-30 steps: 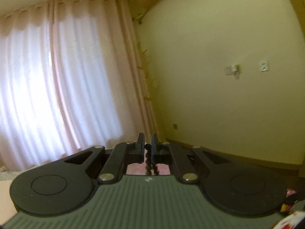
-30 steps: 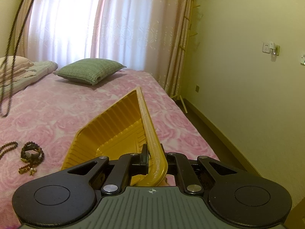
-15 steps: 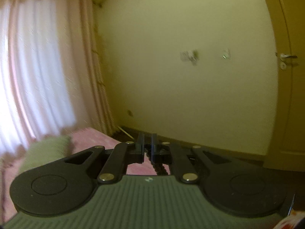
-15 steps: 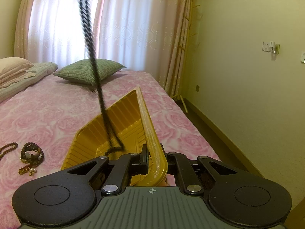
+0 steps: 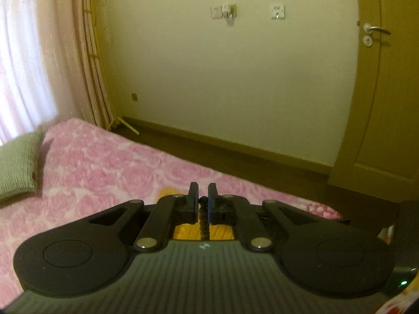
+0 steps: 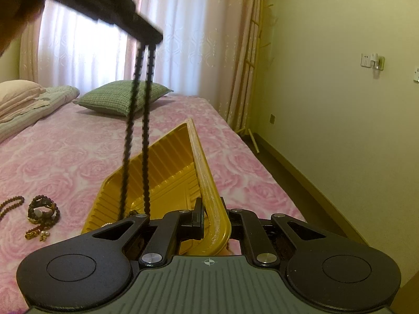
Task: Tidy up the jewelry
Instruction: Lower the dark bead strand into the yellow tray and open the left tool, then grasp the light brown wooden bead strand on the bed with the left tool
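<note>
On the pink bed [image 6: 65, 151], the yellow tray [image 6: 167, 172] lies with its near rim pinched in the right gripper [image 6: 209, 217] jaws. Above the tray, the left gripper [image 5: 202, 198] jaws pinch a black bead necklace [image 6: 136, 130] that hangs into it; left of the tray lie loose bracelets [image 6: 42, 212].

A green checked cushion [image 6: 123, 98] lies on the pink rose-patterned bedspread [image 6: 235, 172], near pale pillows [image 6: 18, 94] at the head of the bed. Sheer pink curtains [image 6: 183, 39] cover the window. Wall sockets [image 5: 222, 11] sit on the cream wall beside a wooden door [image 5: 379, 104].
</note>
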A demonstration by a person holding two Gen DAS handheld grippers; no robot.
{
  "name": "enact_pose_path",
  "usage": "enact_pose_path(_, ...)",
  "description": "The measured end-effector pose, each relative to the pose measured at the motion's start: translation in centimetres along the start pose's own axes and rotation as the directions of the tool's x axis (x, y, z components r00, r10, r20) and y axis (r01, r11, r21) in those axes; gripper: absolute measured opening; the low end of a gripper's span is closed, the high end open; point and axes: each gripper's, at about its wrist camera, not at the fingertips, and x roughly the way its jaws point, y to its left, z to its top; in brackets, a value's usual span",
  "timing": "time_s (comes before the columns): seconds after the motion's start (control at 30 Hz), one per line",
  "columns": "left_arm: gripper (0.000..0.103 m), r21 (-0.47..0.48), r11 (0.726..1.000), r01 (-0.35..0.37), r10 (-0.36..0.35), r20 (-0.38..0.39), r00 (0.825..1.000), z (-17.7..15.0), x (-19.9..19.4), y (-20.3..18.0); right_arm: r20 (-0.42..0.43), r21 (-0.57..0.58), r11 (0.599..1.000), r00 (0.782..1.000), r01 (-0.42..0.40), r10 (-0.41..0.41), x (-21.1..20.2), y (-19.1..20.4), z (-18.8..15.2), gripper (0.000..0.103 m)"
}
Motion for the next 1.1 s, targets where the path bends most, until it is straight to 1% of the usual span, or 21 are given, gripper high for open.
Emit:
enact_pose_path(0.17,0.006,-0.008,1.0,0.007,-0.007,-0.049,0.999,-1.9,2.2,-0.2,0.0,-0.002,1.0,1.0,-0.001,0.001,0.0,0.1,0.1,0.008)
enact_pose_path(0.27,0.006,-0.014,1.0,0.008,-0.009,-0.068,0.998,-2.5,3.0,-0.2,-0.001,-0.003,1.0,1.0,0.0,0.0,0.0,0.1,0.1,0.008)
enact_pose_path(0.37,0.007,-0.039,0.999,0.013,-0.017,-0.087,0.996,-3.3,3.6,0.0,-0.002,-0.003,1.0,1.0,0.0,0.0,0.0,0.1,0.1,0.008)
enact_pose_path(0.43,0.008,-0.057,0.998,0.017,-0.022,-0.084,0.996,-3.6,3.7,0.4,-0.002,-0.003,1.0,1.0,0.001,-0.001,0.1,0.1,0.0,0.008)
enact_pose_path(0.47,0.013,-0.067,0.998,0.02,-0.026,-0.085,0.996,-3.7,3.6,0.7,-0.002,-0.003,1.0,1.0,0.001,-0.001,0.1,0.1,0.1,0.008)
enact_pose_path(0.53,0.017,-0.073,0.997,0.012,-0.018,-0.081,0.997,-3.6,3.3,1.2,-0.003,-0.003,1.0,1.0,0.002,-0.002,0.1,0.1,0.0,0.008)
enact_pose_path(0.63,0.016,-0.094,0.996,-0.003,-0.002,-0.054,0.999,-3.3,1.5,2.0,-0.002,-0.002,1.0,1.0,0.003,-0.003,0.2,0.2,0.0,0.008)
enact_pose_path(0.73,0.017,-0.127,0.991,-0.039,0.038,-0.011,0.999,-3.6,-0.8,3.6,-0.002,-0.002,1.0,1.0,0.004,-0.004,0.1,0.2,-0.1,0.008)
enact_pose_path(0.77,0.019,-0.139,0.989,-0.053,0.054,0.004,0.999,-3.9,-1.8,4.3,-0.002,-0.003,1.0,1.0,0.004,-0.004,0.1,0.2,-0.1,0.008)
enact_pose_path(0.83,0.019,-0.169,0.981,-0.093,0.098,0.021,0.995,-4.8,-3.6,5.6,-0.003,-0.002,1.0,1.0,0.003,-0.003,0.1,0.1,-0.1,0.008)
enact_pose_path(0.9,0.019,-0.211,0.969,-0.13,0.138,0.023,0.99,-6.1,-5.2,7.1,-0.002,-0.004,1.0,1.0,0.004,-0.004,0.1,0.2,-0.1,0.008)
enact_pose_path(1.0,0.02,-0.265,0.947,-0.18,0.187,-0.001,0.982,-8.6,-7.3,9.1,-0.001,-0.001,1.0,1.0,0.006,-0.006,0.1,0.2,-0.1,0.008)
enact_pose_path(1.07,0.021,-0.267,0.931,-0.25,0.253,-0.024,0.967,-10.6,-8.5,9.8,-0.001,-0.001,1.0,1.0,0.006,-0.006,0.0,0.2,-0.1,0.008)
enact_pose_path(1.1,0.023,-0.264,0.92,-0.29,0.29,-0.039,0.956,-11.8,-9.0,10.2,-0.001,-0.002,1.0,1.0,0.006,-0.006,0.0,0.2,-0.1,0.008)
